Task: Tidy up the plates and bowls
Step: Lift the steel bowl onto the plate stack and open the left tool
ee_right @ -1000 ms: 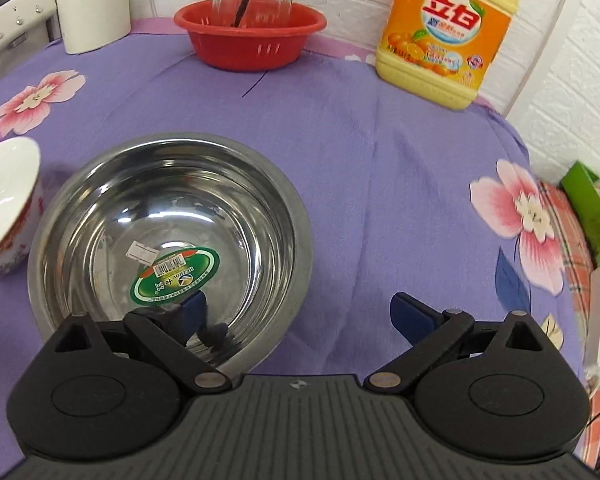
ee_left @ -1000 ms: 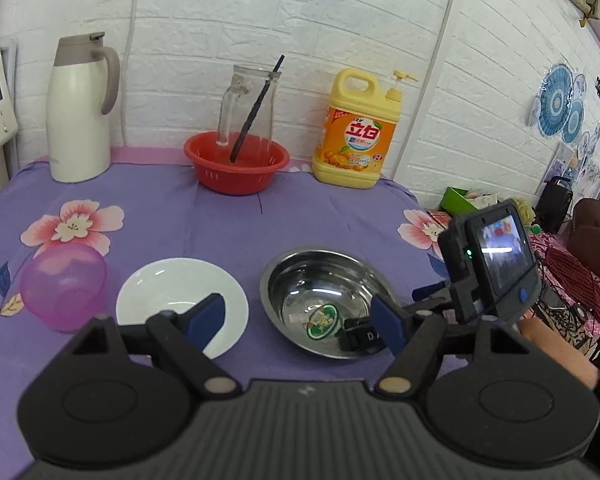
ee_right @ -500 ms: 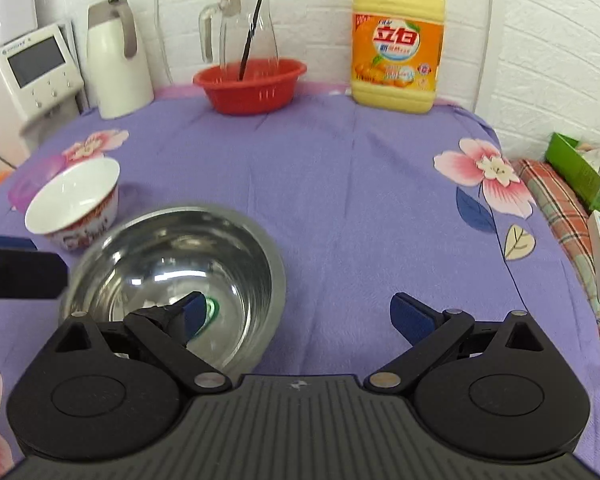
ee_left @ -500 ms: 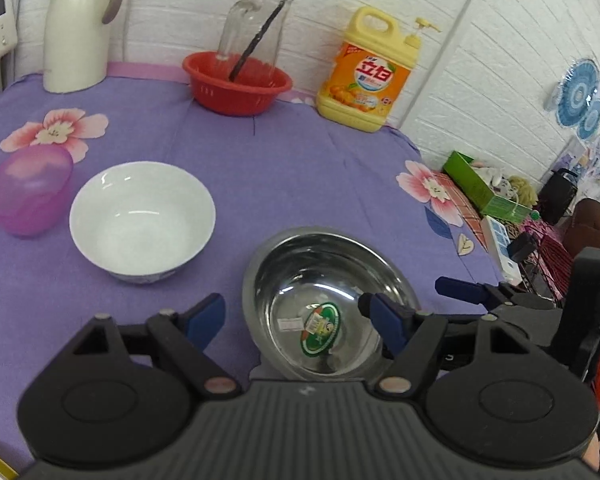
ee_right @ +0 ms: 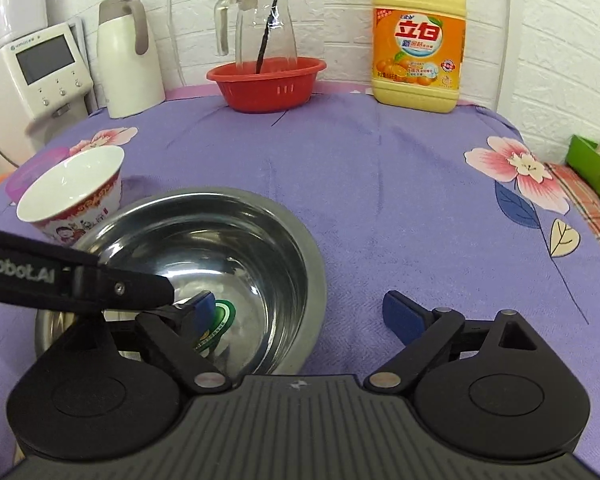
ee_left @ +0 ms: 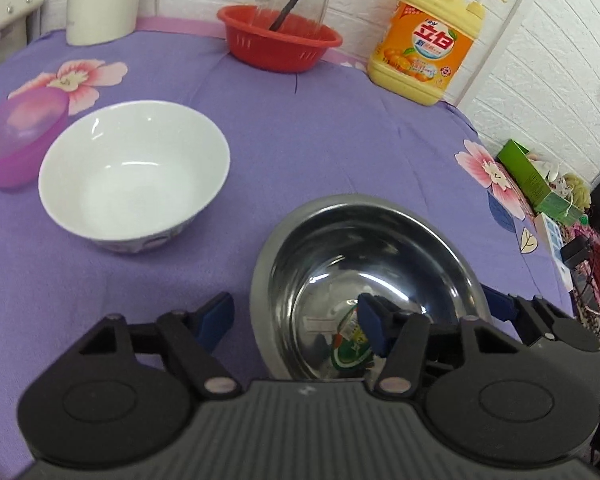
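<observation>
A steel bowl with a green sticker inside sits near the table's front; it also shows in the right wrist view. My left gripper is open and straddles its left rim, one finger inside, one outside. My right gripper is open and straddles its right rim the same way. A white bowl stands to the left, also in the right wrist view. A pink plastic bowl sits beyond it at far left.
On the purple flowered tablecloth at the back stand a red basket holding a glass jug, a yellow detergent bottle, a white thermos and a white appliance. A green box lies off the right edge.
Both grippers have come closer to the steel bowl and lower. The left gripper now has its right finger inside the bowl; the left arm shows in the right wrist view.
</observation>
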